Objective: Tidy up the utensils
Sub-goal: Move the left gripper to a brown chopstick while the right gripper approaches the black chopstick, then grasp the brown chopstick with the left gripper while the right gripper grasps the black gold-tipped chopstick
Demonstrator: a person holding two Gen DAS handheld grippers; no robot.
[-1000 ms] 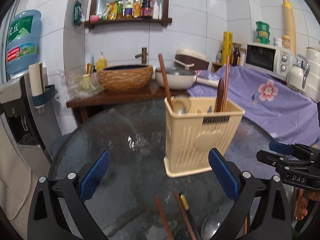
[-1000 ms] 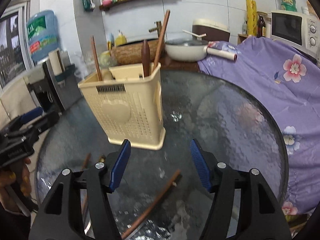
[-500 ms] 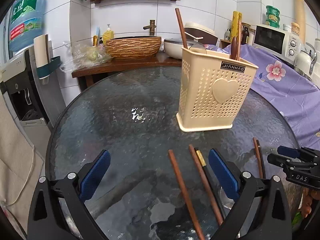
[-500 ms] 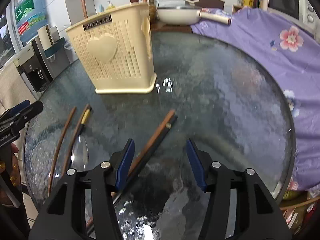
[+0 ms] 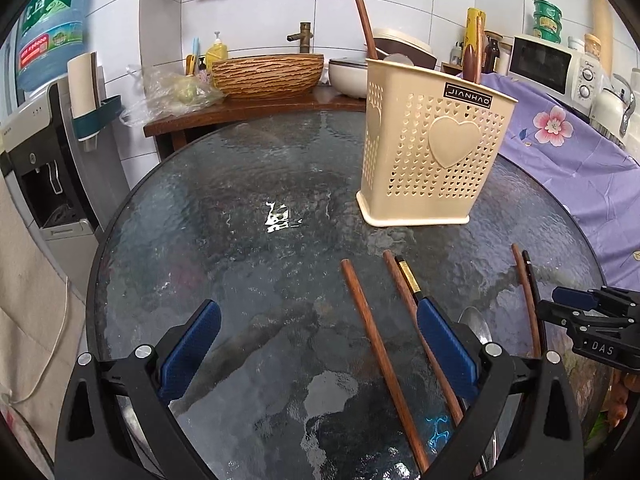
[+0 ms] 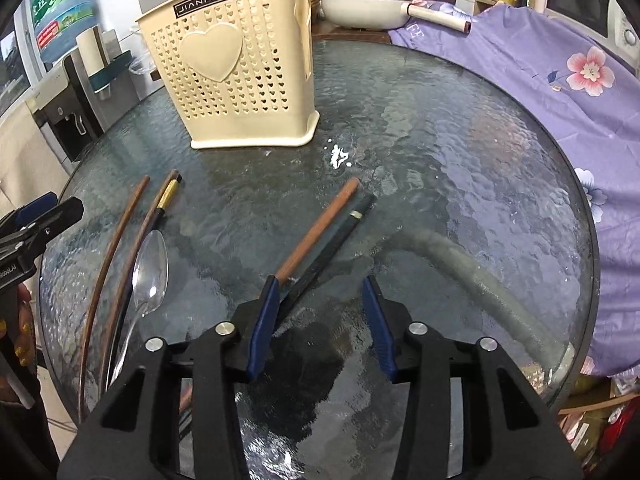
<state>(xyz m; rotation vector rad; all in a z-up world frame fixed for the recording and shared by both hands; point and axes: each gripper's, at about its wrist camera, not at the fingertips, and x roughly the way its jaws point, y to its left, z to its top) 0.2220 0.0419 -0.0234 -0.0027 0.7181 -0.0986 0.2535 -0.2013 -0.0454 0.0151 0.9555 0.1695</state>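
Right tool (image 6: 320, 308): jaws partly open, just closing in; nothing pinched. Its left blue pad (image 6: 262, 326) lies over the near ends of a brown chopstick (image 6: 320, 228) and a black chopstick (image 6: 340, 236); whether the pad touches them cannot be told. Both sticks lie side by side on the glass tabletop (image 6: 460, 168), slanting away toward the holder.

Left tool (image 5: 318, 350): jaws wide open, holding nothing. One brown wooden stick (image 5: 376, 344) lies on the tabletop between its pads, untouched. A second brown stick (image 5: 404, 292) and a black gold-banded chopstick (image 5: 409, 278) pass just beside or under its right pad (image 5: 446, 346); contact cannot be told.

Utensil holder (image 5: 432, 156): cream, perforated with small hearts, large heart on the front, label "JIANHAO". Stands upright on the tabletop beyond both tools. Several wooden handles (image 5: 364, 20) stand in it.

Metal spoon (image 6: 148, 268): flat on the tabletop, bowl up, between the two tools and beside the gold-banded chopstick.

Surroundings: purple flowered cloth (image 6: 552, 80) beside the tabletop; woven basin (image 5: 268, 74) and white pan (image 6: 360, 6) on the counter behind.
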